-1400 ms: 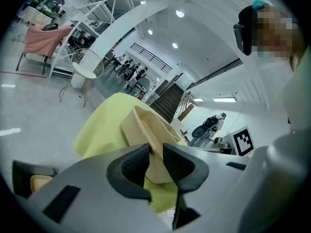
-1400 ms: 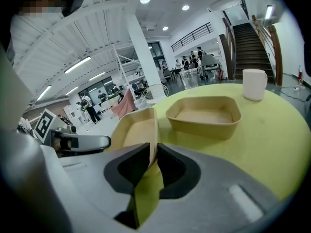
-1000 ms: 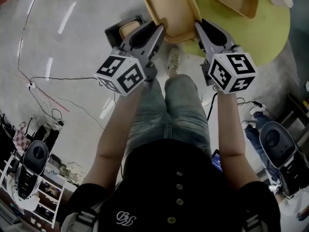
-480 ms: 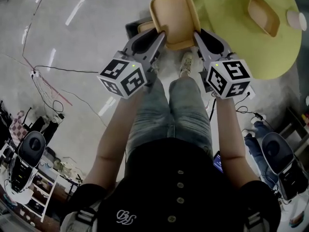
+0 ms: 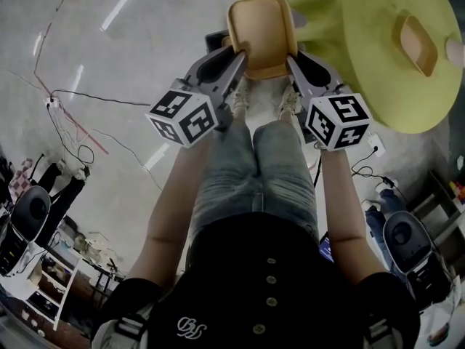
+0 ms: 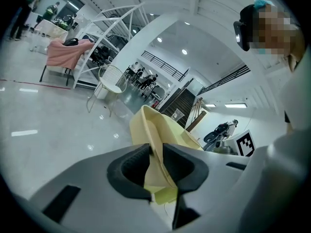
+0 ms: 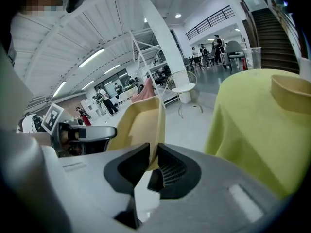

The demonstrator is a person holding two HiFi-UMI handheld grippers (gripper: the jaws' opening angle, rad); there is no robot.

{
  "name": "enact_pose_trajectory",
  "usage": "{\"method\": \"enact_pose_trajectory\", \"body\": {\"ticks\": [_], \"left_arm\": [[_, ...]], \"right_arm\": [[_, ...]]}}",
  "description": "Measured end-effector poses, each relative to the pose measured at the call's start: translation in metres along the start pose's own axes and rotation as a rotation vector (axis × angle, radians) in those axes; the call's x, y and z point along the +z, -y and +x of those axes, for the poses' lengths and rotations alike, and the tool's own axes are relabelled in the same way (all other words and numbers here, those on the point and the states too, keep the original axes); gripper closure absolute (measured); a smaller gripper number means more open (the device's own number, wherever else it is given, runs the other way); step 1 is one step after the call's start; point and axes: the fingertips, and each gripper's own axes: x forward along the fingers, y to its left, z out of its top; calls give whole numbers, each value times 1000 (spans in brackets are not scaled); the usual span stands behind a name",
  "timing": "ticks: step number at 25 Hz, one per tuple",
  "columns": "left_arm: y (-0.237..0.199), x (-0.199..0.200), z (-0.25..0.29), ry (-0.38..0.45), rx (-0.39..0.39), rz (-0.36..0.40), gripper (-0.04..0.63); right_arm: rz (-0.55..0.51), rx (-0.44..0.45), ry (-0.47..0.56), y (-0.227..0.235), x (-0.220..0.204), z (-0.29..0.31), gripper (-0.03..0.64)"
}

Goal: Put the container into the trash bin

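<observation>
A tan rectangular container hangs in the air over the floor, held by both grippers at its near corners. My left gripper is shut on its left rim, my right gripper on its right rim. In the left gripper view the jaws pinch the thin pale wall of the container. The right gripper view shows the same on the other side: the gripper clamps the rim of the container. A dark trash bin peeks out on the floor behind the container's left edge, mostly hidden.
A round table with a yellow-green cloth stands to the right, bearing a second tan container. Cables run over the shiny floor on the left. The person's legs and shoes are below the grippers. Chairs stand farther off.
Both grippers have carried the container off the table toward the bin. The table has slid to the right of the view, and the bin is now mostly covered by the container.
</observation>
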Motion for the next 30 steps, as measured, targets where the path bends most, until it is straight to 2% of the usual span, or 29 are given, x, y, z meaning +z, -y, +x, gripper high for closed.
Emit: {"method": "enact_pose_trajectory", "body": {"ticks": [6, 12, 18, 23, 30], "left_arm": [[-36, -17, -20, -17, 25, -59, 503], [-52, -42, -16, -59, 27, -98, 503], [-65, -66, -13, -93, 41, -135, 503], [-76, -85, -12, -118, 92, -153, 502], [-90, -114, -12, -163, 158, -181, 480]], "right_arm": [[-22, 17, -67, -22, -19, 31, 547], [-4, 28, -130, -17, -42, 44, 541], [64, 68, -186, -11, -68, 57, 540], [75, 84, -224, -9, -81, 66, 534], [78, 97, -288, -8, -103, 76, 485]]}}
